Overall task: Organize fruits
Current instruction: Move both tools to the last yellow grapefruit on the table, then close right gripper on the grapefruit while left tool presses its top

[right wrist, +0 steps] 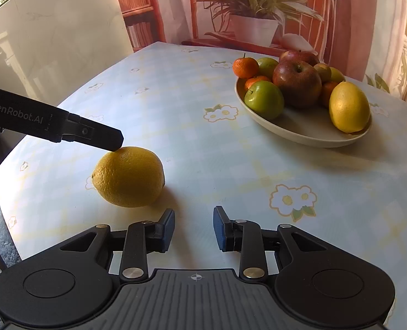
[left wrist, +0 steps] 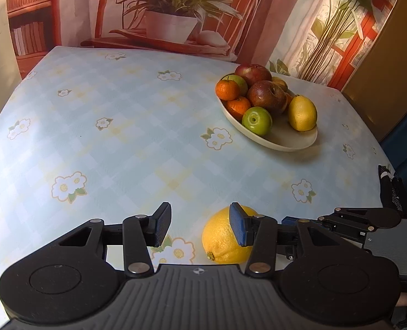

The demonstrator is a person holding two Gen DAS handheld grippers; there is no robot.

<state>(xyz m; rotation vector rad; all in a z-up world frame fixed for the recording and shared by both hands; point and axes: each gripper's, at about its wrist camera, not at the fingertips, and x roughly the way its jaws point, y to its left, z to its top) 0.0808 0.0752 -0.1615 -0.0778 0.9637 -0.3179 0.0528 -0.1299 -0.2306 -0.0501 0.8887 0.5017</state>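
Left gripper (left wrist: 200, 227): jaws part open, nothing held. Its right finger (left wrist: 237, 227) stands in front of a loose lemon (left wrist: 221, 243) on the flowered tablecloth (left wrist: 107, 151); from the right wrist view the finger tip touches the lemon's top.

Right gripper (right wrist: 193, 229): jaws a narrow gap apart, empty, over bare cloth just right of that lemon.

Far right: oval cream bowl (right wrist: 299, 134) with a second lemon (right wrist: 349, 107), green apple (right wrist: 264, 99), red apples (right wrist: 297, 81), mandarins (right wrist: 244, 67).
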